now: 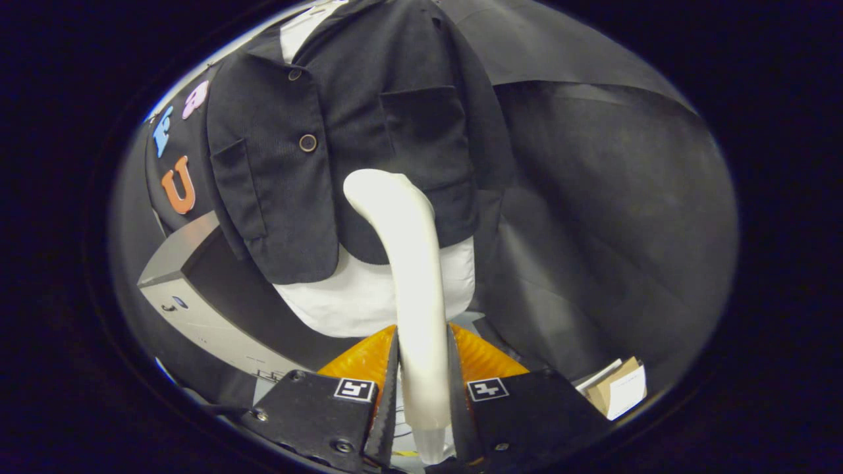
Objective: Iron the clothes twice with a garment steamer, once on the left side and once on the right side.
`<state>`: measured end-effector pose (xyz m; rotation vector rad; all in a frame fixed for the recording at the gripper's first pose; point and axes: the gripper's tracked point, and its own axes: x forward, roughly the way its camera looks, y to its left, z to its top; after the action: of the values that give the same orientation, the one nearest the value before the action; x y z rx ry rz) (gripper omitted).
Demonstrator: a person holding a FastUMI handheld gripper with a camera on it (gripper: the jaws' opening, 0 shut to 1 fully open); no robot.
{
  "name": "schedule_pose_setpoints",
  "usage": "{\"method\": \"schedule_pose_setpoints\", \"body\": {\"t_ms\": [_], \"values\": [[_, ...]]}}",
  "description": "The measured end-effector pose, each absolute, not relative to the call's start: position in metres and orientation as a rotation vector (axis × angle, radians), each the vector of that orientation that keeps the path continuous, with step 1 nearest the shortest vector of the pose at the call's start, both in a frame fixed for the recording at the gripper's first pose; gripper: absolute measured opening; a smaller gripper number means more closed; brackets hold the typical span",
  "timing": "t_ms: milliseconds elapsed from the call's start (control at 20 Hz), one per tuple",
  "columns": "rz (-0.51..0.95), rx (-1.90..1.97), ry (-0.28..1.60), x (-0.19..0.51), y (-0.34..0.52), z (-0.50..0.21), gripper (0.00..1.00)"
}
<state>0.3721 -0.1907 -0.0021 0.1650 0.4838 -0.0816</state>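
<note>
The tool (421,388) is clamped on the white curved plastic garment steamer (411,263), both fingers pressing its handle. The steamer's head rises ahead of the fingers, at the lower front of the dark corduroy buttoned jacket (342,131) hanging over a white shirt (355,296). A grey box-shaped appliance (191,296) sits beside and below the jacket.

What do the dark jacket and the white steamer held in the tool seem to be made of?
The jacket looks like a dark woven cloth, matte, with a fine ribbed texture, stitched pockets and round buttons. The steamer seems to be smooth plastic with a soft sheen, its curved body showing an even highlight. The tool is shut on the steamer, both fingers pressing its handle.
</note>
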Motion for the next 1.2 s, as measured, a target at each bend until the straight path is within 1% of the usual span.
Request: {"method": "schedule_pose_setpoints", "body": {"t_ms": [100, 300, 450, 700, 950, 1200], "values": [[-0.087, 0.174, 0.487, 0.363, -0.188, -0.01, 0.38], [-0.153, 0.226, 0.484, 0.326, -0.171, -0.018, 0.38], [-0.206, 0.251, 0.466, 0.284, -0.149, -0.021, 0.38], [-0.249, 0.271, 0.466, 0.215, -0.1, -0.039, 0.38], [-0.227, 0.264, 0.499, 0.16, -0.048, -0.054, 0.38], [-0.158, 0.202, 0.48, 0.117, -0.009, -0.042, 0.38]]}}
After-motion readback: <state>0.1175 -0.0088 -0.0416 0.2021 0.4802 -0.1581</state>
